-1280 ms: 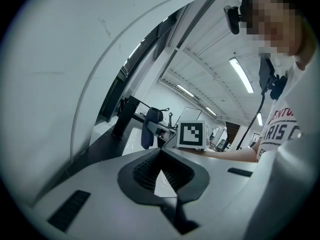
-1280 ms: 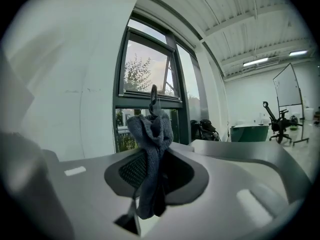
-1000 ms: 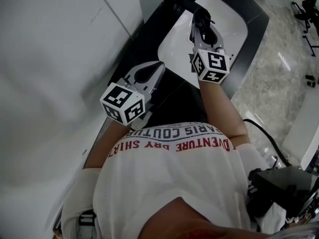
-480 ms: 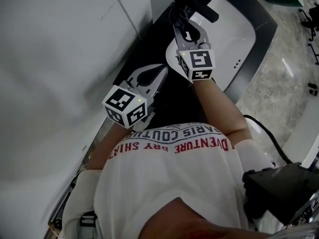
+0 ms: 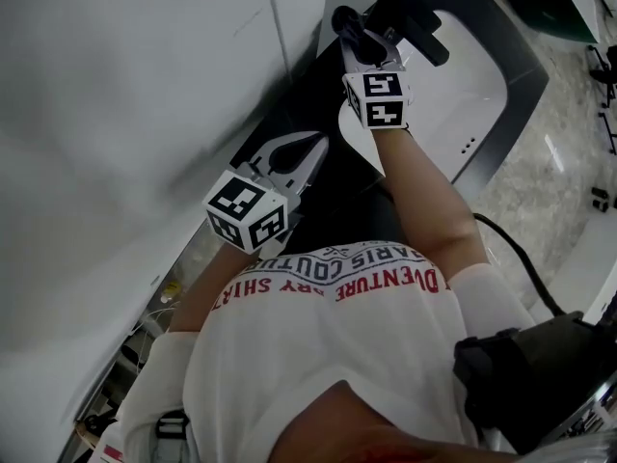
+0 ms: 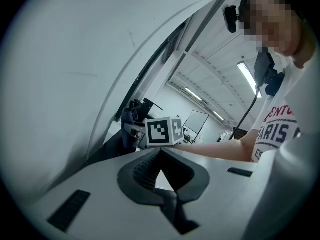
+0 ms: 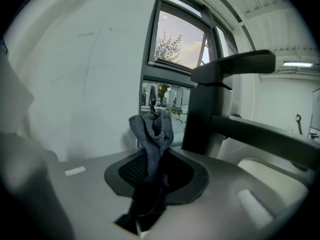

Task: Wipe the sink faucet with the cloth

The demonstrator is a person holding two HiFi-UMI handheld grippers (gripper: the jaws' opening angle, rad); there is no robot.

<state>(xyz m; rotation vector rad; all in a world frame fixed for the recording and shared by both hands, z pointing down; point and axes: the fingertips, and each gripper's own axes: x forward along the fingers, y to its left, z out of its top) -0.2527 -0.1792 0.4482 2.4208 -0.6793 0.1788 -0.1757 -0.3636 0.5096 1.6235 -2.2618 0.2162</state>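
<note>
A black faucet (image 5: 405, 13) stands at the back of the white sink (image 5: 472, 95). My right gripper (image 5: 362, 39) is beside the faucet's left side, shut on a crumpled grey cloth (image 7: 152, 129). In the right gripper view, the cloth sticks up out of the right gripper (image 7: 156, 151), just left of the faucet column (image 7: 207, 109), under its lever handle (image 7: 235, 64). Whether cloth and faucet touch cannot be told. My left gripper (image 5: 310, 143) hangs lower over the dark counter, shut and holding nothing. From the left gripper (image 6: 160, 150) the faucet (image 6: 135, 115) shows behind the right gripper's marker cube.
A white wall panel (image 5: 125, 95) runs close along the left of the black counter (image 5: 337, 177). A window (image 7: 177, 39) sits behind the faucet. The marbled floor (image 5: 569, 152) lies right of the sink. A black cable and a dark box (image 5: 525, 384) hang at the person's right side.
My right gripper has moved up and left with the cloth, from over the basin to the faucet's side. The left gripper has hardly moved.
</note>
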